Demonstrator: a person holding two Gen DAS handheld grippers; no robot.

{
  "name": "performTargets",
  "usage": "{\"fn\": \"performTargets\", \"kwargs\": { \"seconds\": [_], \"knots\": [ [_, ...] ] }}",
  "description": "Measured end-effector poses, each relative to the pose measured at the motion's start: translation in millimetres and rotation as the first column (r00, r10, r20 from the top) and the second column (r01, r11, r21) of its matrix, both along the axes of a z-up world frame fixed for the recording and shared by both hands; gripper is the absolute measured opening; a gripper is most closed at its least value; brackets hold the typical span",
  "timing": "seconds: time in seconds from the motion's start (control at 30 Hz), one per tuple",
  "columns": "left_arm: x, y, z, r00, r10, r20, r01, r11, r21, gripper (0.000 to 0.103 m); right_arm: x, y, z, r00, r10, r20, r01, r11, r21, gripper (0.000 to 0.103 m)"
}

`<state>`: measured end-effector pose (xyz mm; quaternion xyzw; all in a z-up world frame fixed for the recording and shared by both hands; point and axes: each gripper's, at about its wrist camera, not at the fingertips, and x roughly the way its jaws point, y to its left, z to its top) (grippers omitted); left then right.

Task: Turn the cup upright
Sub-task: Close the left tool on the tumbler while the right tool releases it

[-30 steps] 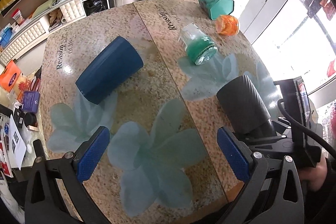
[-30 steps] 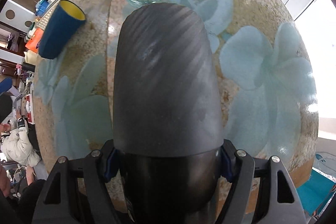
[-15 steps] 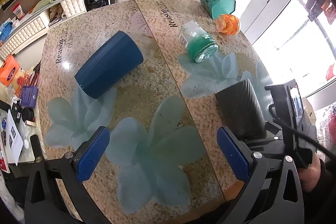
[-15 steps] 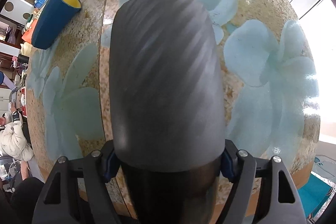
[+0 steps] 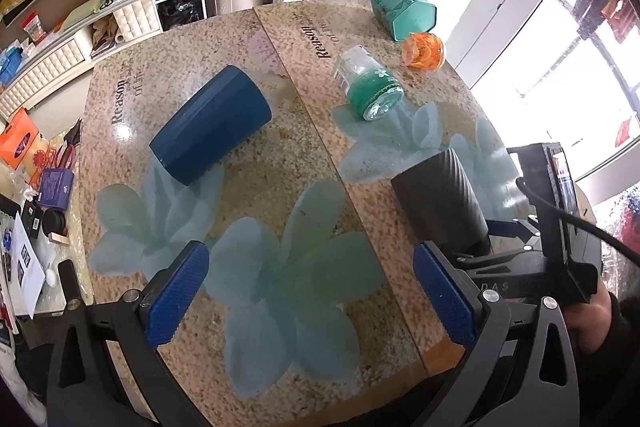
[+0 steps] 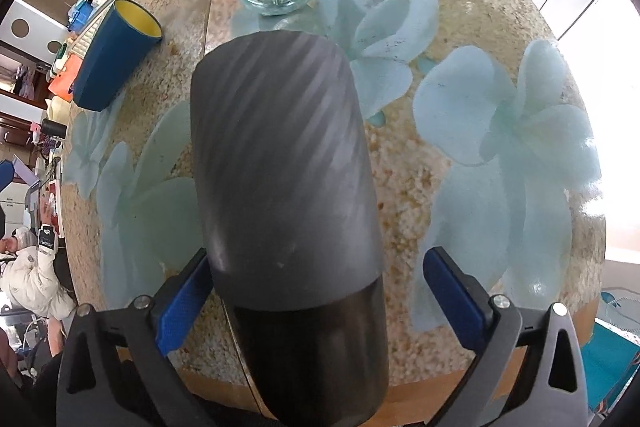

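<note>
A dark grey ribbed cup (image 6: 280, 163) stands between the fingers of my right gripper (image 6: 320, 307), base toward the table; it also shows in the left wrist view (image 5: 440, 195). The right jaws stand open, with gaps between the blue pads and the cup. A blue cup (image 5: 212, 125) with a yellow inside lies on its side at the table's left; it shows in the right wrist view too (image 6: 112, 59). My left gripper (image 5: 308, 291) is open and empty above the table's near middle.
The table (image 5: 280, 131) is speckled stone with pale blue flower prints. A glass jar with a green label (image 5: 368, 91) lies on its side. An orange glass (image 5: 424, 51) and a teal tin (image 5: 402, 9) lie at the far right. Shelves and clutter stand beyond the left edge.
My right gripper has opened and let go of the grey cup, which it held shut before. The left gripper has drifted slightly and stays open.
</note>
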<state>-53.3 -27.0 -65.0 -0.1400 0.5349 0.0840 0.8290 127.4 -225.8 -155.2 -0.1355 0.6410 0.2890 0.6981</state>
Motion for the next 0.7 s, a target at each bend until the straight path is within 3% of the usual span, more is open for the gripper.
{"fn": "performTargets", "kwargs": {
  "seconds": [0.2, 0.47, 0.7],
  "knots": [
    [-6.5, -0.3, 3.1, 1.0, -0.005, 0.002, 0.005, 1.0, -0.002, 0.102, 3.2, -13.3, 9.3, 1.0, -0.025, 0.004, 0.025, 0.999, 0.037, 0.103],
    [2.5, -10.1, 12.1, 1.0, -0.013, 0.02, 0.016, 0.993, -0.118, 0.102, 3.9, -55.2, 61.2, 0.994, -0.102, 0.028, 0.097, 0.986, 0.136, 0.103],
    [30.5, -37.6, 7.5, 0.998, -0.059, 0.001, 0.058, 0.978, -0.198, 0.103, 28.1, -97.1, 81.9, 0.983, -0.177, 0.051, 0.169, 0.977, 0.133, 0.103]
  ]
}}
